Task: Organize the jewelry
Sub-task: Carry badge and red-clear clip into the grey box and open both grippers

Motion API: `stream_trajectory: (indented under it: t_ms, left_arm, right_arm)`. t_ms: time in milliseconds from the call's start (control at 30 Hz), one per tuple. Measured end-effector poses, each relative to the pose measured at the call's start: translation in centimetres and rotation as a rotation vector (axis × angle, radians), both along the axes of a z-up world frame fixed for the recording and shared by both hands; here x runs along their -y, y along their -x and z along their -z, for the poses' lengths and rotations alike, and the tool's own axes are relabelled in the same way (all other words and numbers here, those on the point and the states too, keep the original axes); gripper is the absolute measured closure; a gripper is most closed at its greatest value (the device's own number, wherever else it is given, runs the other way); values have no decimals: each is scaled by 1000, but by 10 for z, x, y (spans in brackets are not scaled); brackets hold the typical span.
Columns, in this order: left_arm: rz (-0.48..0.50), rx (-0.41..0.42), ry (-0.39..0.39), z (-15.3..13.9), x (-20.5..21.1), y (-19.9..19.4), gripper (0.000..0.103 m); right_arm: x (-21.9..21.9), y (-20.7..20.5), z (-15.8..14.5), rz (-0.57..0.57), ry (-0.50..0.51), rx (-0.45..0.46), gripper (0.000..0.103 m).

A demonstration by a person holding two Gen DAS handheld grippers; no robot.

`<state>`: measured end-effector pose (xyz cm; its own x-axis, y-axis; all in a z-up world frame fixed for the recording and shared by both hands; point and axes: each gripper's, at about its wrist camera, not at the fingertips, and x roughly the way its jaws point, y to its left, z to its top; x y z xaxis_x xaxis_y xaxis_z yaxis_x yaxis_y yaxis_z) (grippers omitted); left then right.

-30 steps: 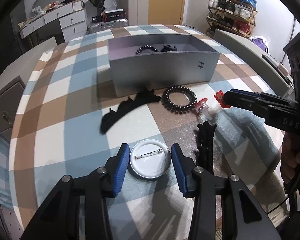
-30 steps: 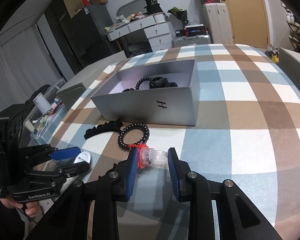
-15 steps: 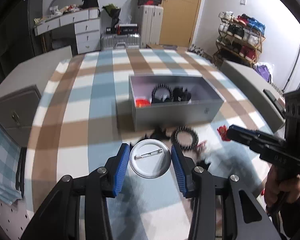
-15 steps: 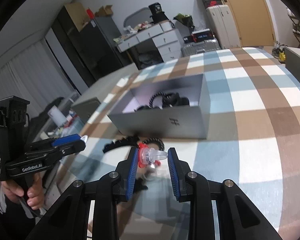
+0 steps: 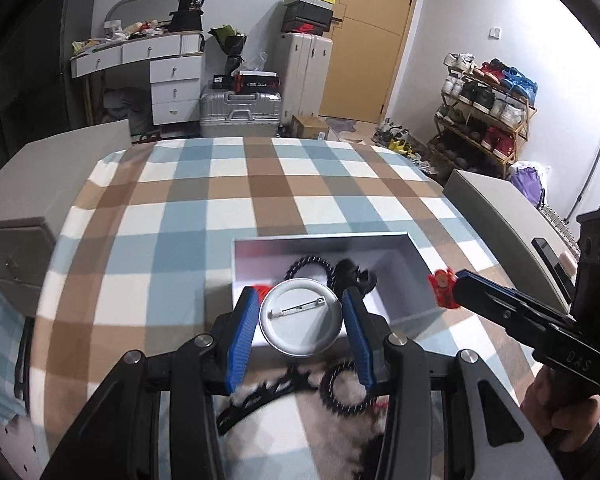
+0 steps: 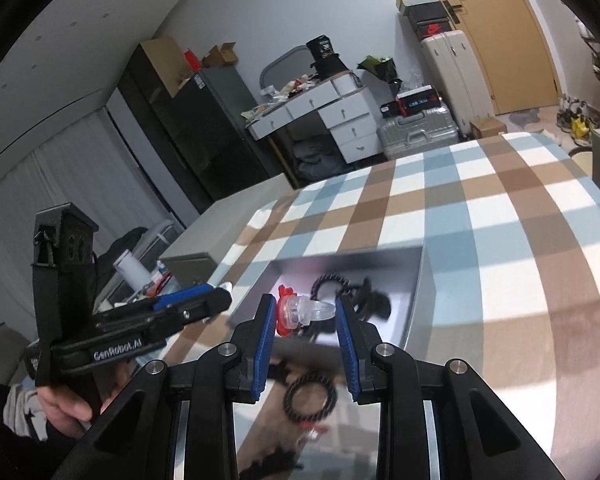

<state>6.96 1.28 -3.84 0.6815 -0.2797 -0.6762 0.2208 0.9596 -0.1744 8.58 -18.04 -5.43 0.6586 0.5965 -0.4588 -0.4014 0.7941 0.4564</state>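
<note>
Checked cloth [image 5: 180, 184] below, left gripper [image 5: 300, 322] clamping badge [image 5: 298, 316] and right gripper [image 6: 305, 312] clamping ring [image 6: 306, 310] over half-filled box [image 5: 320, 240]; coil tie [image 5: 346, 390] and black band [image 5: 256, 400] outside.

Two hand-held grippers – the left [image 5: 298, 322] and the right [image 6: 306, 316].

One round pin badge [image 5: 298, 322], one clear ring with a red flower [image 6: 306, 312].

One grey box [image 5: 396, 248] on the counter [image 5: 160, 220]. Inside it: one black beaded bracelet [image 5: 308, 266], one black clip [image 5: 358, 276], one red piece [image 5: 264, 290] – partly hidden.

In front of the box: one black coil hair tie [image 5: 346, 390], one black ruffled band [image 5: 260, 398].
</note>
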Motion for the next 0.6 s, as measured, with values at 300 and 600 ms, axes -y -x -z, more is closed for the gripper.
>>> stream_trajectory:
  t_ms: [300,600]
  left_arm:
    - [21,-47,23,11,12,-22,66]
    - [41,-94,41,21,20,-36,66]
  right_arm:
    - [-6,-32,0,4,64,25,74]
    - [-19,-47,10,33,185,45,73]
